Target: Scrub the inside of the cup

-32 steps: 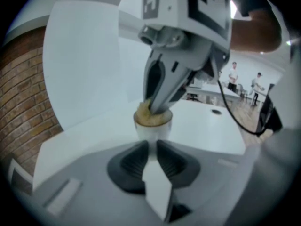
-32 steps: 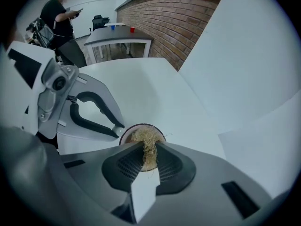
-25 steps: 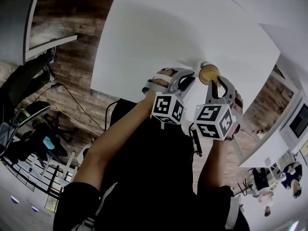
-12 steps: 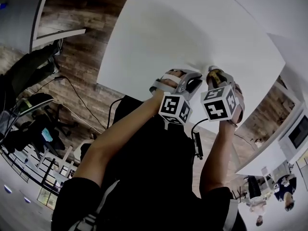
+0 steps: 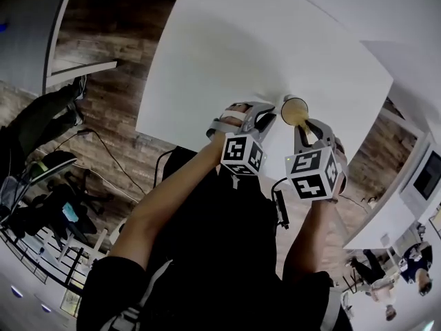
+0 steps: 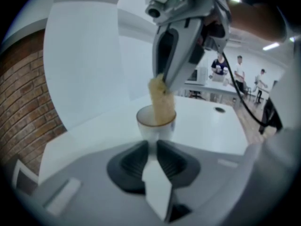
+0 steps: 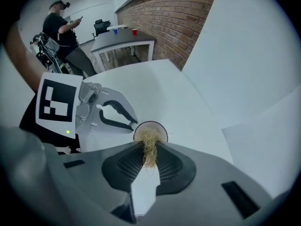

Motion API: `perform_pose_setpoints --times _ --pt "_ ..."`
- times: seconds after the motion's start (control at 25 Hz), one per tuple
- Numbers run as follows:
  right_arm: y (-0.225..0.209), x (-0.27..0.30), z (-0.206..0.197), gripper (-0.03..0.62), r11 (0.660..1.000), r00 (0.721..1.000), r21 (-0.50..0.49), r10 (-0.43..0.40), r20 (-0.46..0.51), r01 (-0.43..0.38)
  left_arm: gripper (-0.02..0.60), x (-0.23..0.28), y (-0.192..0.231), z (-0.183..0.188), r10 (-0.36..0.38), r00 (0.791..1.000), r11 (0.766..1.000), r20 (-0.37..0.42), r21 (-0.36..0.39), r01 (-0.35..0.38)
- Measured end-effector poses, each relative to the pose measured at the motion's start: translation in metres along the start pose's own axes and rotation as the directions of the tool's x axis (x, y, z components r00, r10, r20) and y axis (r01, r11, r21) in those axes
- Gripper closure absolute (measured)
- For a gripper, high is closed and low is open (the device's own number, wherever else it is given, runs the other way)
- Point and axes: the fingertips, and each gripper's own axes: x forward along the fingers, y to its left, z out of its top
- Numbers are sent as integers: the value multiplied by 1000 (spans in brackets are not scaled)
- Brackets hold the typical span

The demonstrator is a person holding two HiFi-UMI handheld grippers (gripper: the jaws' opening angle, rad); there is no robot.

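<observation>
A small white cup with a brownish inside stands on the white table. My left gripper is shut on its near wall; in the head view these jaws reach the cup from the left. My right gripper is shut on a straw-coloured fibre scrubber. The scrubber hangs down from the right gripper, and its lower end dips into the cup's mouth. In the right gripper view the cup sits just beyond the jaws, with the left gripper at its left rim.
The table's near edge runs just under my hands. A brick wall stands beyond it. A grey table with a blue and a red cup is farther off, and a person stands beside it. More people are at the back.
Half a second ago the right gripper sat low over the cup and hid it. It has since drawn back up, so the cup's mouth shows again. The left gripper still holds the cup.
</observation>
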Motion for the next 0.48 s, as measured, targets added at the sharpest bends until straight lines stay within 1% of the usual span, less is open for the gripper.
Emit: perform_pose_setpoints --times 0.12,0.2,0.28,0.36,0.4,0.48 --pt "-11 -25 5 539 995 991 84 -61 119 51 518 1 2 -2 6 1000 1000 -9 10 -6" --pt "-20 -43 4 539 984 974 161 -109 200 77 518 -1 3 -3 2 1000 1000 -23 8 -1" --pt "-26 -61 0 539 966 948 242 -158 276 90 511 -4 2 -1 -9 1000 1000 -25 -6 9" --pt "-31 -79 -3 539 945 908 315 -207 363 89 503 -8 2 2 -12 1000 1000 -22 -14 12" --pt "-32 -88 -3 539 934 881 348 -231 413 82 498 -11 2 3 -10 1000 1000 -21 -13 10" --pt "-32 -105 -2 539 911 811 409 -275 516 48 494 -21 6 7 1 1000 1000 -12 -20 -1"
